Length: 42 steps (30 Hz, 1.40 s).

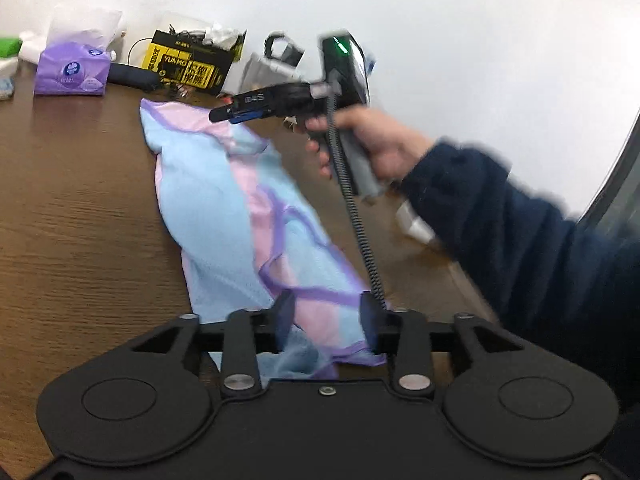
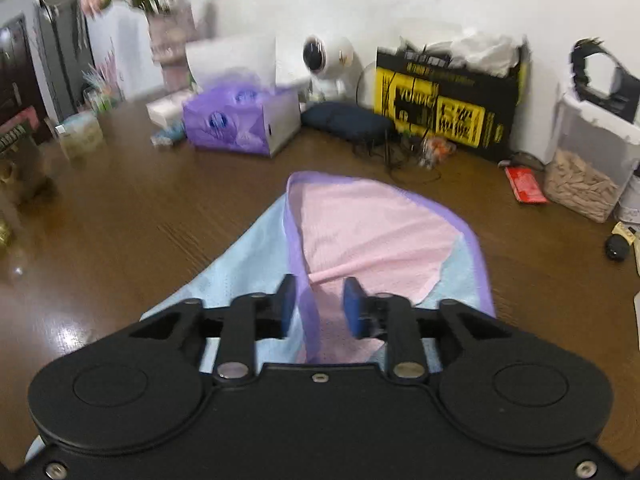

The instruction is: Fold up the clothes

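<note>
A brown wooden table [image 2: 120,216] fills both views, its near edge cut off by the gripper bodies. On it lies the garment [image 1: 224,208], a light blue and pink mesh piece with purple trim, partly folded into a long strip; what kind of garment it is cannot be made out. It sits in the middle of the table, well apart from the clutter along the wall behind it.

A dark blue sleeve [image 1: 540,248] enters the left wrist view to the right of the garment, its upper part cut off by the frame, and a hand [image 1: 372,140] grips the handle of the right gripper [image 1: 220,114], seen from the side and blurred, hovering over the garment's far end.

Behind the garment stands a black and yellow box [image 2: 444,108]; its print is smeared and only partly readable. Left of that box sits a purple tissue pack [image 1: 72,70], and between them in the right wrist view a small white camera [image 2: 328,64].

The left gripper [image 1: 327,316] has its jaws apart over the garment's near end, cloth lying between them without being pinched. In its own view the right gripper's jaws likewise stand apart, a purple hem running between the blue pads [image 2: 354,312], untouched.
</note>
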Available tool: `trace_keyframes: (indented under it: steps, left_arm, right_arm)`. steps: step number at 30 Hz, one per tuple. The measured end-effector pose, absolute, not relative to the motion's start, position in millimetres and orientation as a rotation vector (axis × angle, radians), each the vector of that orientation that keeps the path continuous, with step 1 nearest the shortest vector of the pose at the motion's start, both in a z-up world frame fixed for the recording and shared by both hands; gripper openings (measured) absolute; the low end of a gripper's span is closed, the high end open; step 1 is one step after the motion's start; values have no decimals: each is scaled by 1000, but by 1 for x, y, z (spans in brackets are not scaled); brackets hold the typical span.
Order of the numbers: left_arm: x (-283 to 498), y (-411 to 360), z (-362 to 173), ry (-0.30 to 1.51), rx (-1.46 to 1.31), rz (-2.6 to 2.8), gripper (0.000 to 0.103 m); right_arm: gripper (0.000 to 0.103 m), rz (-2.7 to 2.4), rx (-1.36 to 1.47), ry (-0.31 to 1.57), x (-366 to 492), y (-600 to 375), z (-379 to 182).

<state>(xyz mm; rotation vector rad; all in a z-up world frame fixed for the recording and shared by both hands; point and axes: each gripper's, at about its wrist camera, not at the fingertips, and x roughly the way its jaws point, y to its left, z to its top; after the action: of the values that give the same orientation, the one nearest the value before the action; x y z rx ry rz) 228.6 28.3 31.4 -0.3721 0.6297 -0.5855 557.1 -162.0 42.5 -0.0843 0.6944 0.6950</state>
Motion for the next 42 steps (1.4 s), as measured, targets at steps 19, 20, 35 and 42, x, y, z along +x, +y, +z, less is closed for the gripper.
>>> trace_keyframes:
  steps: [19, 20, 35, 42]
  left_arm:
    - [271, 52, -13, 822, -467, -456, 7]
    - [269, 52, -17, 821, -472, -457, 5]
    - [265, 52, -16, 807, -476, -348, 3]
    - [239, 56, 19, 665, -353, -358, 62]
  right_arm:
    - [20, 830, -311, 758, 632, -53, 11]
    - [5, 840, -306, 775, 632, -52, 8]
    - [42, 677, -205, 678, 662, -65, -10]
    - [69, 755, -264, 535, 611, -107, 68]
